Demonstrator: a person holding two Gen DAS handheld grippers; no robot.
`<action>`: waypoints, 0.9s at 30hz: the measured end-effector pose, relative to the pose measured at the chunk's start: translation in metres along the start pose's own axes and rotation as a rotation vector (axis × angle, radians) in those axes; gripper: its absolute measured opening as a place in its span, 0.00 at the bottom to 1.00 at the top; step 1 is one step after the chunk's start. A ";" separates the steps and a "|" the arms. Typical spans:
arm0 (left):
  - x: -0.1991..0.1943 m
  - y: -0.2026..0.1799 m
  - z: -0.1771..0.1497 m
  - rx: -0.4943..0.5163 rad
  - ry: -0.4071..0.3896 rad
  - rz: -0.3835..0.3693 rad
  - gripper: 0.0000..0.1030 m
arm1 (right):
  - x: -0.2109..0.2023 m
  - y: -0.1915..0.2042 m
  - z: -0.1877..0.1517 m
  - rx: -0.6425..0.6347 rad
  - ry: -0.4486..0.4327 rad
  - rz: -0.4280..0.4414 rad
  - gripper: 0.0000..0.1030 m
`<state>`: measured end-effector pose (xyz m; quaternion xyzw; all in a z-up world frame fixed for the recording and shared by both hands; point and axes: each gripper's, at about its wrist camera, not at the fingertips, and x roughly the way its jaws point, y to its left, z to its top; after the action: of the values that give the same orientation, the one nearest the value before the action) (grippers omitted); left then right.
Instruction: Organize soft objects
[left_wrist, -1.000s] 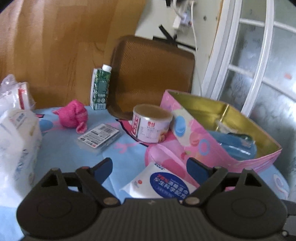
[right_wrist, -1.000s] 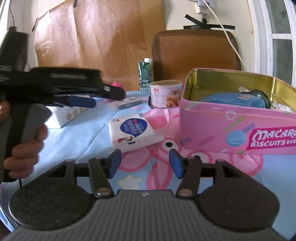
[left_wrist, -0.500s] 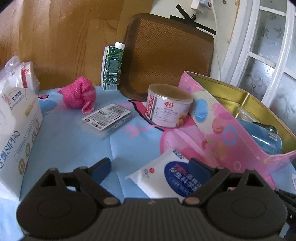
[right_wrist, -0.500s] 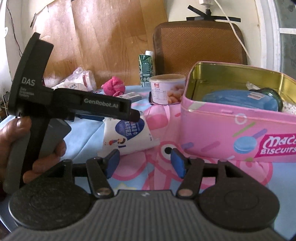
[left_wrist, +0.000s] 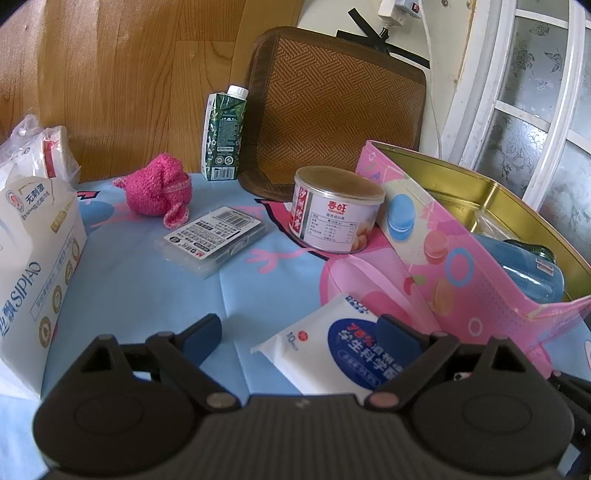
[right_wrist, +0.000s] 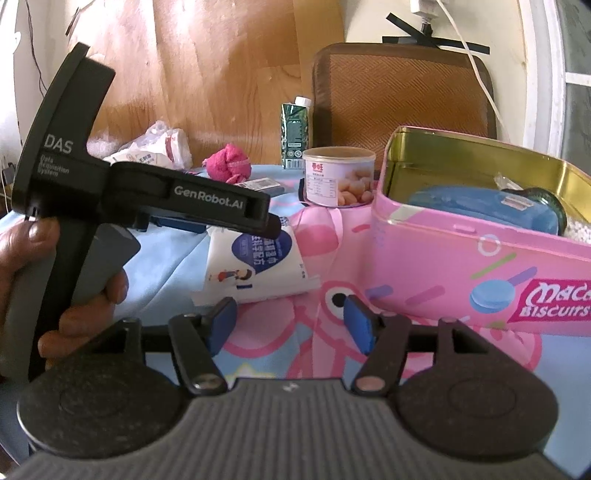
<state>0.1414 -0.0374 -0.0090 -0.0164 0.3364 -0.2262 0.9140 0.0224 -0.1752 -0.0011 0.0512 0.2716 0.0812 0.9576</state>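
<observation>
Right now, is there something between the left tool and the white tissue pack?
Nothing visible. The left tool is open, and the white tissue pack lies flat on the cloth right at its right finger. The pink tin stands beside the pack, not between.

We see a wood-grain wall panel (left_wrist: 122, 70) rising behind the desk (left_wrist: 147, 280), which wears a blue and pink cartoon cloth. Right of the panel leans a brown woven mat (left_wrist: 332, 107); right of that stands a white-framed window (left_wrist: 532, 92) with frosted patterned glass, letting in daylight.
</observation>
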 end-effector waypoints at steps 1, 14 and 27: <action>0.000 0.000 0.000 0.001 0.000 -0.001 0.90 | 0.001 0.002 0.000 -0.011 0.003 0.000 0.65; -0.003 0.009 0.000 -0.041 -0.011 -0.048 0.88 | 0.019 0.012 0.012 -0.074 0.026 0.027 0.72; -0.020 -0.004 -0.017 0.010 -0.025 -0.084 0.58 | 0.031 0.025 0.019 -0.116 0.047 0.093 0.74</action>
<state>0.1160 -0.0301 -0.0096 -0.0287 0.3230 -0.2660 0.9078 0.0555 -0.1459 0.0027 0.0062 0.2861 0.1422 0.9476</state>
